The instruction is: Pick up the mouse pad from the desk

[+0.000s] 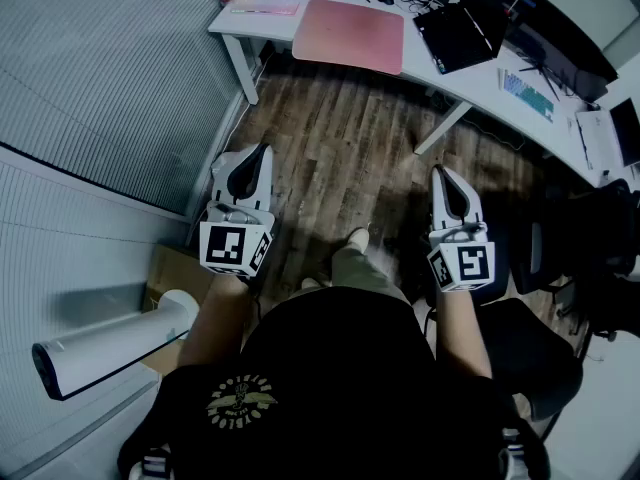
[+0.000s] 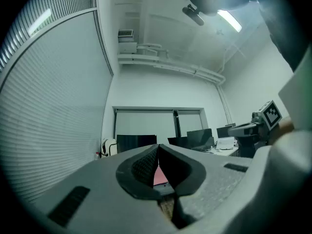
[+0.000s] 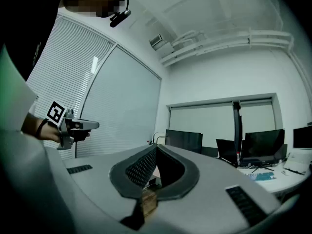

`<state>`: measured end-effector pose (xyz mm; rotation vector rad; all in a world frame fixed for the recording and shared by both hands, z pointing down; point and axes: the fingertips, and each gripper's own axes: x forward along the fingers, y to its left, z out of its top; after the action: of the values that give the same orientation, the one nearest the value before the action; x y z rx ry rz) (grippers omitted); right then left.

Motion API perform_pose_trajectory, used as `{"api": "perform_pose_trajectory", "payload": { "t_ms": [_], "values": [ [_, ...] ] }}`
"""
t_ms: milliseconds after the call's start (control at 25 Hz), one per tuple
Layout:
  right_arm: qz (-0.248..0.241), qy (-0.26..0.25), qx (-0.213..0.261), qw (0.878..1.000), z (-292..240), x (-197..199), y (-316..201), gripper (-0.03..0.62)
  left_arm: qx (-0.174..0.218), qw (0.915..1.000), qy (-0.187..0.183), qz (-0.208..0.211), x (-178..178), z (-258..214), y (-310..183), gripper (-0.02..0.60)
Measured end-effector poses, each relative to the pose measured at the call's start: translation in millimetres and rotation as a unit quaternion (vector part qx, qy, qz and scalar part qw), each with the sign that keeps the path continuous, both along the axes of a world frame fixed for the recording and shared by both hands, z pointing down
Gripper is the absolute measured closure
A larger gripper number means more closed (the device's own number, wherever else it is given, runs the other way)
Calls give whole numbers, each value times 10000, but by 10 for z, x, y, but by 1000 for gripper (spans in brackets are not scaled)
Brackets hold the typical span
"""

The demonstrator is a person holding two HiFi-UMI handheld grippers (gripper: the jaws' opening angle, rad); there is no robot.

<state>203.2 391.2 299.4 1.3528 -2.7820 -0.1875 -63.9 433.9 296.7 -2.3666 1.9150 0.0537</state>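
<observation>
A pink mouse pad (image 1: 350, 35) lies flat on the white desk (image 1: 450, 83) at the top of the head view, well ahead of both grippers. My left gripper (image 1: 262, 152) is held level over the wooden floor, its jaws shut with nothing between them. My right gripper (image 1: 440, 175) is level beside it, also shut and empty. In the left gripper view a pink sliver of the mouse pad (image 2: 159, 176) shows through the notch behind the closed tips of the left gripper (image 2: 157, 147). The right gripper view looks along the closed right gripper (image 3: 156, 150) at the room.
A black laptop (image 1: 462, 30), a keyboard (image 1: 265, 6), monitors and cables crowd the desk. A black office chair (image 1: 545, 358) stands at the right, a white tower fan (image 1: 105, 346) and a cardboard box (image 1: 170, 273) at the left. A louvred wall (image 1: 100, 68) runs along the left.
</observation>
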Motion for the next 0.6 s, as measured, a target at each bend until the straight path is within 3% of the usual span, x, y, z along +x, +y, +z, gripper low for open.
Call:
{"api": "perform_pose_trajectory", "payload": {
  "t_ms": [360,600],
  "values": [
    [-57,-230,114,9997,8,-12,-406,602,88,9994,-313,118,116,19,-400,571],
    [-104,-368,114,9992,24,-11,-909,602,28,9995,-292,93,84,109,-870,571]
  ]
}}
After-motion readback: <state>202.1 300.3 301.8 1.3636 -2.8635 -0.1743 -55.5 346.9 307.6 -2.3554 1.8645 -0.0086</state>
